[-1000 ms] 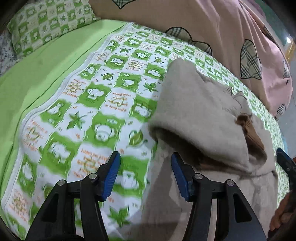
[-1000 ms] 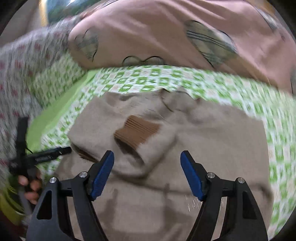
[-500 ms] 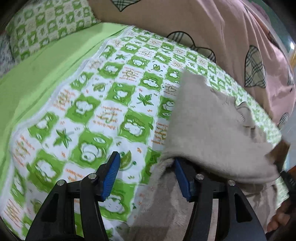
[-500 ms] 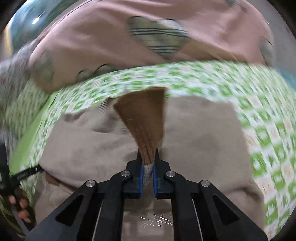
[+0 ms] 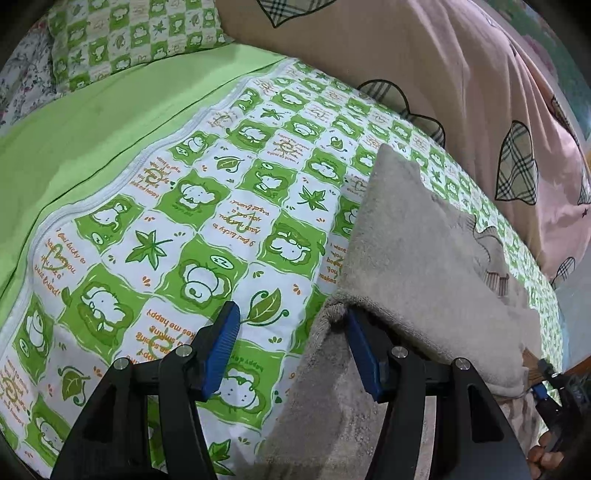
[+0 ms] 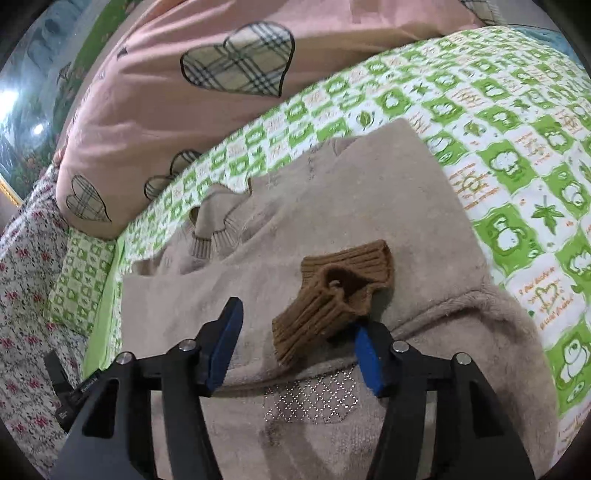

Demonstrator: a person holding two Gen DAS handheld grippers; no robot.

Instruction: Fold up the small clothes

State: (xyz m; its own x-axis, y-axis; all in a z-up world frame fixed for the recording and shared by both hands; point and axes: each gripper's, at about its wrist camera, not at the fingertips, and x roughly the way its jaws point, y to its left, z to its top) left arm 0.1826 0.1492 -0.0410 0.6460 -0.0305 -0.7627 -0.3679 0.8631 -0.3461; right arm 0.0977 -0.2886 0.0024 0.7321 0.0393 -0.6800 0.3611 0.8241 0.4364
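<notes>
Looking down both grippers, we're seeing a beige sweater (image 6: 369, 206) lying flat on the green-check sheet (image 5: 207, 206), w/ a pink quilt (image 6: 155, 81) bunched behind it. We're holding the right gripper (image 6: 295, 343) low over the sweater's middle; its jaws are opening, not pressing on anything. Between them, nearer the right pad, the brown cuff (image 6: 332, 299) is lying crumpled on the folded-over sleeve, its edge just touching that pad. We're keeping the left gripper (image 5: 291, 350) at the sweater's left edge, jaws wide apart: right pad is sitting under a lifted fold of sweater, left pad is hanging over bare sheet, so nothing's clamped. In the left view the right gripper's blue tip (image 5: 539, 391) is peeking out by the far end of the fold, w/ fingers (image 5: 543, 458) showing at bottom corner. Green-check pillow (image 5: 125, 33) is lying at top left, well apart from the sweater
</notes>
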